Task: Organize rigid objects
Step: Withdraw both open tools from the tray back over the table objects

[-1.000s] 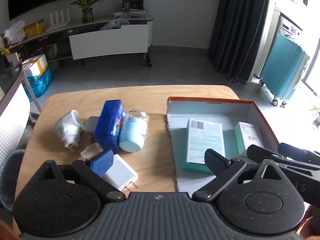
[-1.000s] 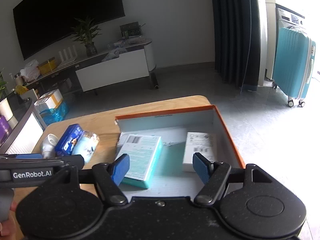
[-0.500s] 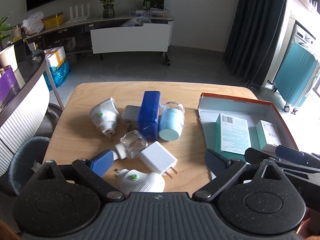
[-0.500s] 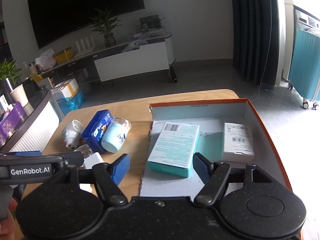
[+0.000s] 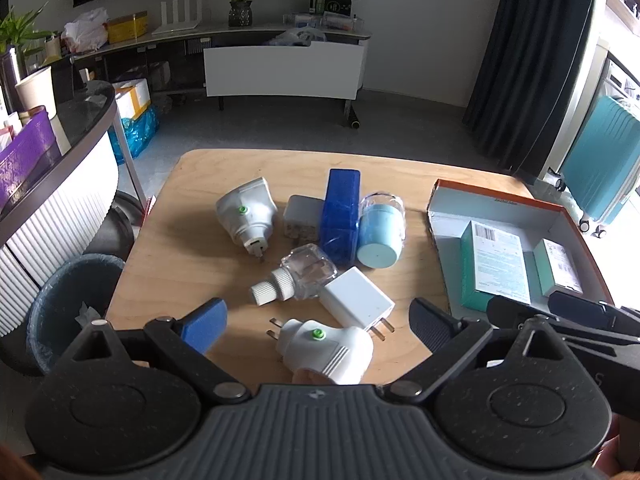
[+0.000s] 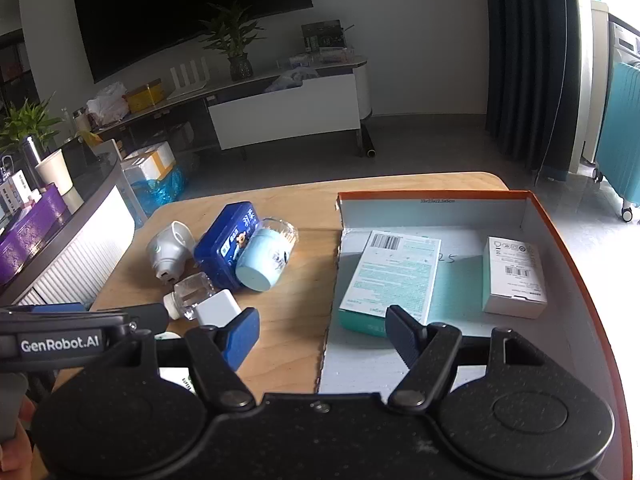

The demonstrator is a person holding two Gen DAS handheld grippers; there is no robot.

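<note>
Both grippers have drawn back toward the near edge of the round-cornered wooden table [image 5: 192, 240] since a second ago, so more of the clutter shows in the left wrist view. The left gripper [image 5: 316, 322] has its jaws spread wide with nothing clamped; between them lies a white plug-in unit with a green button [image 5: 326, 350], its near end cut off by the gripper body. Just beyond it sit a white flat-pronged charger [image 5: 356, 303] and a clear glass bottle with a ribbed white cap [image 5: 298, 278], lying on its side. Farther out are a second white plug-in unit [image 5: 246, 216], a small grey block [image 5: 302, 216] half hidden behind a blue rectangular plastic case [image 5: 340, 216], and a pale blue jar in clear wrap [image 5: 378, 236] leaning on that case.

The right gripper [image 6: 322, 334] also stands open and empty, hovering over the near-left wall of the orange-rimmed cardboard box [image 6: 560, 248]. Inside the box lie a teal-edged white carton with a barcode [image 6: 394, 276] and, apart from it on the right, a smaller white carton [image 6: 514, 274]. Print on both cartons is too small to read. The left gripper's housing blocks the lower-left corner of the right wrist view.
</note>
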